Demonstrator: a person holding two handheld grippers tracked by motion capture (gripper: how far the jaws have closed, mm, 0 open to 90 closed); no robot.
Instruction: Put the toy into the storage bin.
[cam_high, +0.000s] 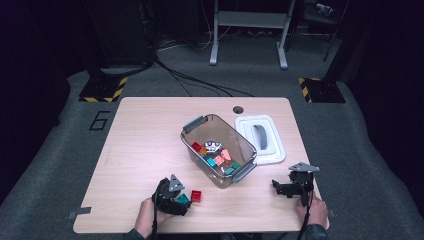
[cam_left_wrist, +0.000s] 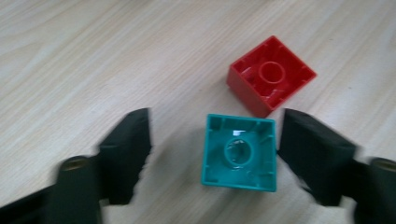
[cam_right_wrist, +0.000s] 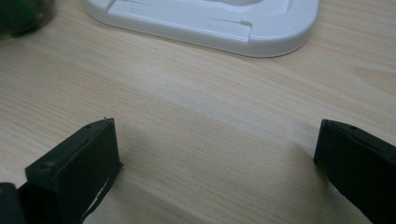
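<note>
A teal brick lies upside down on the wooden table, between the jaws of my left gripper. The right jaw stands at the brick's side; the left jaw is a clear gap away, so the gripper is open. A red brick, also upside down, lies just beyond it. In the high view the left gripper is near the front edge, with the teal brick and the red brick beside it. My right gripper rests open at the front right over bare wood.
A clear plastic bin with grey handles stands mid-table and holds several coloured bricks. Its white lid lies flat to the right of it, just beyond the right gripper. A cable hole is near the far edge.
</note>
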